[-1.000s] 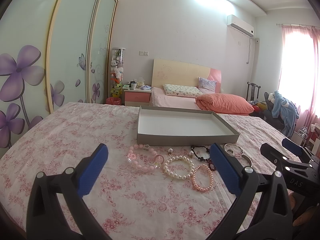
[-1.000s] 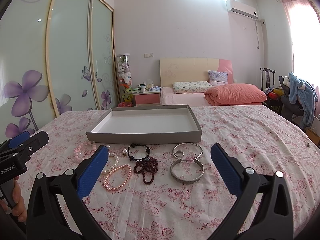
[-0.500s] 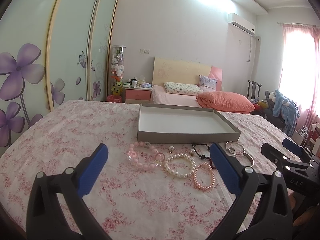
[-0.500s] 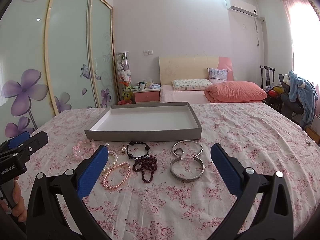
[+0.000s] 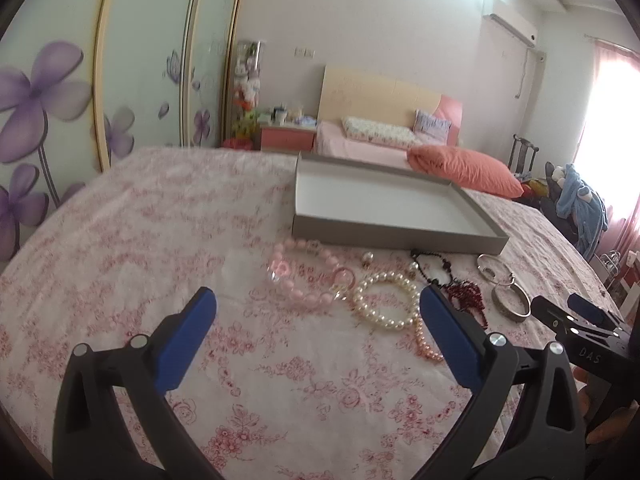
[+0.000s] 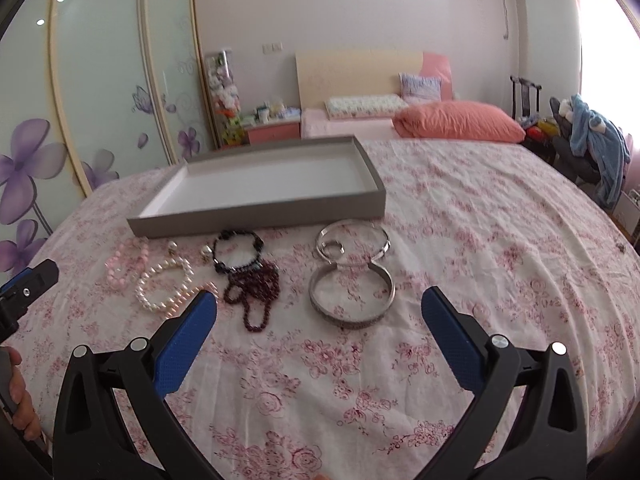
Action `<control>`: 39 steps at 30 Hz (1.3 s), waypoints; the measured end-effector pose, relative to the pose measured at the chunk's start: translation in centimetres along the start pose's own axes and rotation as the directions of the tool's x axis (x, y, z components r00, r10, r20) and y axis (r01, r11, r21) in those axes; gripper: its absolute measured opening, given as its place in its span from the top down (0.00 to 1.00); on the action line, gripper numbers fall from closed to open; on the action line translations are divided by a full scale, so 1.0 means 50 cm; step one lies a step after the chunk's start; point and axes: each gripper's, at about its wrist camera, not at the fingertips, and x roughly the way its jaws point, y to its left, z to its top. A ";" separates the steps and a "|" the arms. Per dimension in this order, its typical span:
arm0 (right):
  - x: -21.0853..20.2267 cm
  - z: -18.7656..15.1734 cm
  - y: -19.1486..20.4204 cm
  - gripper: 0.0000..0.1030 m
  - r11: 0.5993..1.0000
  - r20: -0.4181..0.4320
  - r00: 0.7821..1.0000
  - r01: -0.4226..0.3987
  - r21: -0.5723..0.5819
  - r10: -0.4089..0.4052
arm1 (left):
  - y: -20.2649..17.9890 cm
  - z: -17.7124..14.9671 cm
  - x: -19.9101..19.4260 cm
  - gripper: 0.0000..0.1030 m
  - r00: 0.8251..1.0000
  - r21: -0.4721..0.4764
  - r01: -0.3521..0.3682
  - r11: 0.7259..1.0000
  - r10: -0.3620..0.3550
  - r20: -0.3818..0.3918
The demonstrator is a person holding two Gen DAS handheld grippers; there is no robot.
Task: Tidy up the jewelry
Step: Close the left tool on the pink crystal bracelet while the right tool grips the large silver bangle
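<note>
Jewelry lies in a row on the floral tablecloth, just in front of the grey tray.
Pink bead bracelet, pearl bracelet, dark beads, silver bangle; left gripper and right gripper both gape wide, holding nothing.

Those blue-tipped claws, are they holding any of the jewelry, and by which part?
Nothing is held. The left gripper and right gripper both gape open above the floral bedspread, touching no jewelry.

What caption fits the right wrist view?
Open right gripper above silver bangle; bracelets lie before the empty tray.
</note>
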 end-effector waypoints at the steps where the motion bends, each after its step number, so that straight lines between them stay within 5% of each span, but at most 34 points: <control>1: 0.008 0.000 -0.002 0.02 1.000 -0.020 1.000 0.015 -0.001 -0.015 | 0.007 0.002 0.008 0.04 1.000 -0.011 0.001 1.000 -0.002 -0.025; 11: 0.086 0.011 -0.010 0.02 0.989 -0.188 0.971 0.138 -0.051 -0.145 | 0.052 0.023 0.071 0.04 0.989 -0.054 -0.027 0.998 0.019 -0.143; 23: 0.109 0.022 0.002 0.21 0.996 -0.228 0.970 0.090 -0.009 -0.090 | 0.050 0.033 0.109 0.04 0.981 -0.041 -0.044 0.998 0.036 -0.190; 27: 0.105 0.027 0.009 0.34 0.997 -0.218 0.973 0.074 -0.012 -0.075 | 0.050 0.041 0.120 0.05 0.979 -0.050 -0.046 0.998 0.035 -0.200; 39: 0.111 0.038 0.004 0.34 0.999 -0.216 0.975 0.051 -0.001 -0.050 | 0.067 0.063 0.208 0.44 0.954 -0.055 -0.096 0.994 0.076 -0.291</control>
